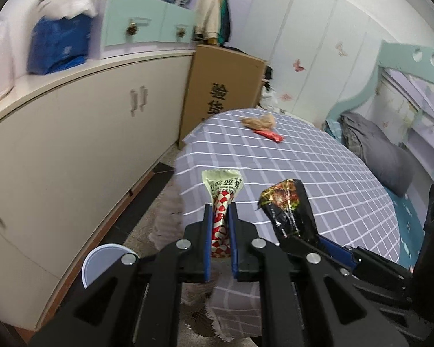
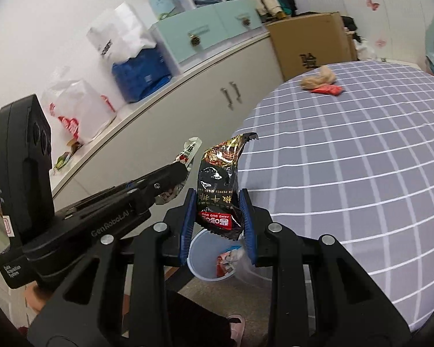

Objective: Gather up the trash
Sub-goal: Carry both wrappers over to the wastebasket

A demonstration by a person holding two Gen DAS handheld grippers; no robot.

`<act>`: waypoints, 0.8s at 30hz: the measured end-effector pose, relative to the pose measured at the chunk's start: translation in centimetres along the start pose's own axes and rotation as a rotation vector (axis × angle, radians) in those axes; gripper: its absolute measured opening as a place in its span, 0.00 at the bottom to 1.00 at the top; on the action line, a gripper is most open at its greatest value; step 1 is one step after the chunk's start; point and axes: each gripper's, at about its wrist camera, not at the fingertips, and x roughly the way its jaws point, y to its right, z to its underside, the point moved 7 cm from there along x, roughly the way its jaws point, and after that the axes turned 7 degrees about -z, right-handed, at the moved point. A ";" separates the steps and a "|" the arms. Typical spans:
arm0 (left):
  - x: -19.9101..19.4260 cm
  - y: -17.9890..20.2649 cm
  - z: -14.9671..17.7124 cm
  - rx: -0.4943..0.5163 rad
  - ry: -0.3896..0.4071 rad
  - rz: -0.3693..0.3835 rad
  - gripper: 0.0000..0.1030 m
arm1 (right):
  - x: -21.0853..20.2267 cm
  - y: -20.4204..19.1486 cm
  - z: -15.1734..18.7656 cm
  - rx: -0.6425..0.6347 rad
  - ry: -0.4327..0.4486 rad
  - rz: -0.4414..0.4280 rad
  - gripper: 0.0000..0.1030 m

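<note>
My left gripper (image 1: 220, 211) is shut on a red-and-white checkered wrapper (image 1: 222, 193) with a pale green top, held above the table's near edge. My right gripper (image 2: 218, 202) is shut on a black snack wrapper (image 2: 220, 179); it also shows in the left wrist view (image 1: 289, 205). The right gripper hangs over a white trash bin (image 2: 201, 263) on the floor, with some trash inside. The bin's rim shows in the left wrist view (image 1: 97, 263). A crumpled brown paper (image 1: 259, 121) and a red wrapper (image 1: 270, 136) lie at the table's far end.
The table (image 1: 303, 167) has a grey checked cloth. A long white cabinet (image 1: 72, 144) runs along the left wall, with bags on top. A cardboard box (image 1: 220, 89) stands behind the table. A bed with a grey pillow (image 1: 384, 156) is at right.
</note>
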 end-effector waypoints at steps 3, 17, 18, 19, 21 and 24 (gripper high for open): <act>0.3 -2.9 0.7 -0.033 -0.015 -0.024 0.10 | 1.7 -1.4 0.4 -0.027 -0.025 -0.009 0.29; 7.4 -15.9 7.4 -0.198 -0.199 -0.156 0.10 | 13.9 -5.2 5.9 -0.086 -0.221 -0.053 0.29; 8.0 -16.4 7.9 -0.205 -0.211 -0.160 0.10 | 14.8 -5.0 6.4 -0.085 -0.232 -0.048 0.29; 8.5 -16.9 8.4 -0.211 -0.226 -0.164 0.10 | 15.7 -4.7 6.8 -0.079 -0.244 -0.045 0.29; 9.8 -17.9 9.4 -0.222 -0.252 -0.177 0.10 | 17.0 -4.3 7.6 -0.072 -0.267 -0.036 0.29; 11.7 -19.4 10.7 -0.233 -0.300 -0.193 0.10 | 19.2 -3.2 8.5 -0.063 -0.296 -0.011 0.29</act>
